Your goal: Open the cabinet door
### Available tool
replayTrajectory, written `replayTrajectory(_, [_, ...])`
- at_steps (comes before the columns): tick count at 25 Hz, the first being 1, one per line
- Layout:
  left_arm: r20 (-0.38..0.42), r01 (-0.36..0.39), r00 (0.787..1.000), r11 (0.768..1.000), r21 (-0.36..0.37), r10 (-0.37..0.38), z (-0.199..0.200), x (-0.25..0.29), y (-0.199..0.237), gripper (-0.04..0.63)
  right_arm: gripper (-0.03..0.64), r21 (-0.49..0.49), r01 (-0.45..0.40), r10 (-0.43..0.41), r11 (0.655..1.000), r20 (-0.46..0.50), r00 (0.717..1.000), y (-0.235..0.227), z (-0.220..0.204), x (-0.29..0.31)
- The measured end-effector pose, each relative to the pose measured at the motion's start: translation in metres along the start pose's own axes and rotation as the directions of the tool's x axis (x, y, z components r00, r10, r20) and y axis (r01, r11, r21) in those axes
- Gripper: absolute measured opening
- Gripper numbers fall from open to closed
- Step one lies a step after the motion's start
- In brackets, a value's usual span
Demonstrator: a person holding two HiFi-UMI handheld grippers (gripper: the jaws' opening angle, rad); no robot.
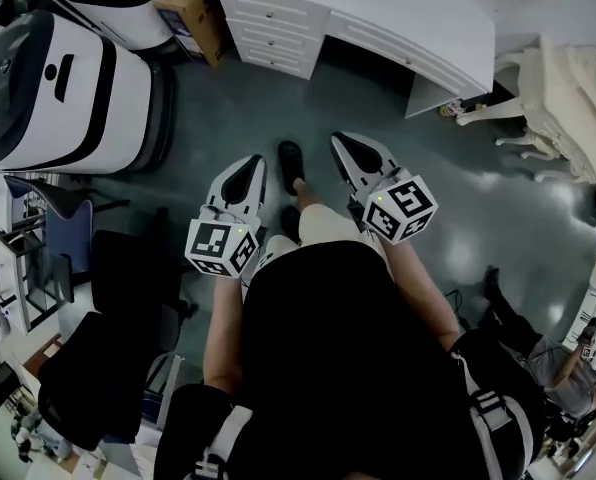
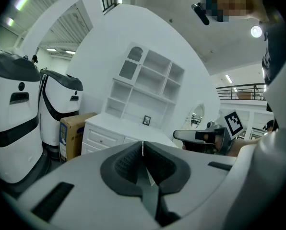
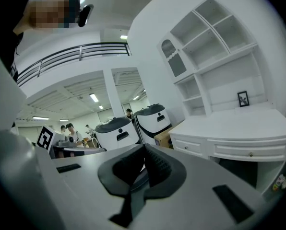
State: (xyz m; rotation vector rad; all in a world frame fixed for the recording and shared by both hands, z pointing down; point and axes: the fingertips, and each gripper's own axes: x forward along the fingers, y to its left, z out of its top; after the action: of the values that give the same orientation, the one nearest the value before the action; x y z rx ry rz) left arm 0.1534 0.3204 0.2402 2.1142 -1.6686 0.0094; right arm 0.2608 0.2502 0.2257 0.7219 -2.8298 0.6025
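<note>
A glossy dark floor [image 1: 228, 118] spreads through a bright white hall. Nearest, the left gripper [image 2: 142, 146] and the right gripper [image 3: 144, 151] each show ribbed dark fingers pressed together with nothing between them. Ahead of the fingers and well apart from them stands a matte white table [image 2: 119, 124] with panelled drawers, and a brown cardboard box [image 2: 71, 131] sits beside it, left of the fingers. Above the table rises the cabinet [image 2: 150, 87] of open square shelves. Its small arched door [image 2: 127, 67], up and left, looks closed. I judge nothing begun: approach, grasp and pull all remain.
</note>
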Motion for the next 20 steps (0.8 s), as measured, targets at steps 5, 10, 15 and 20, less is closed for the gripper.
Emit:
replayTrajectory(5, [-0.017, -0.041, 0.999, 0.999, -0.010, 0.040, 0.018, 0.020, 0.039, 0.028, 0.017, 0.010, -0.027, 0.027, 1.000, -0.016, 1.000, -0.015, 0.016, 0.058])
replayTrajectory(10, [-0.027, -0.055, 0.998, 0.998, 0.011, 0.055, 0.050, 0.057, 0.072, 0.028, 0.017, 0.021, -0.060, 0.060, 0.998, -0.021, 0.998, -0.038, 0.043, 0.113])
replayTrajectory(15, [-0.031, -0.078, 0.996, 0.997, 0.007, 0.079, 0.076, 0.094, 0.103, 0.028, 0.017, 0.035, -0.109, 0.112, 0.993, -0.082, 0.990, -0.061, 0.052, 0.164])
replayTrajectory(20, [-0.043, -0.092, 0.995, 0.996, 0.007, 0.092, 0.092, 0.133, 0.126, 0.028, 0.017, 0.040, -0.146, 0.150, 0.989, -0.143, 0.978, -0.091, 0.055, 0.210])
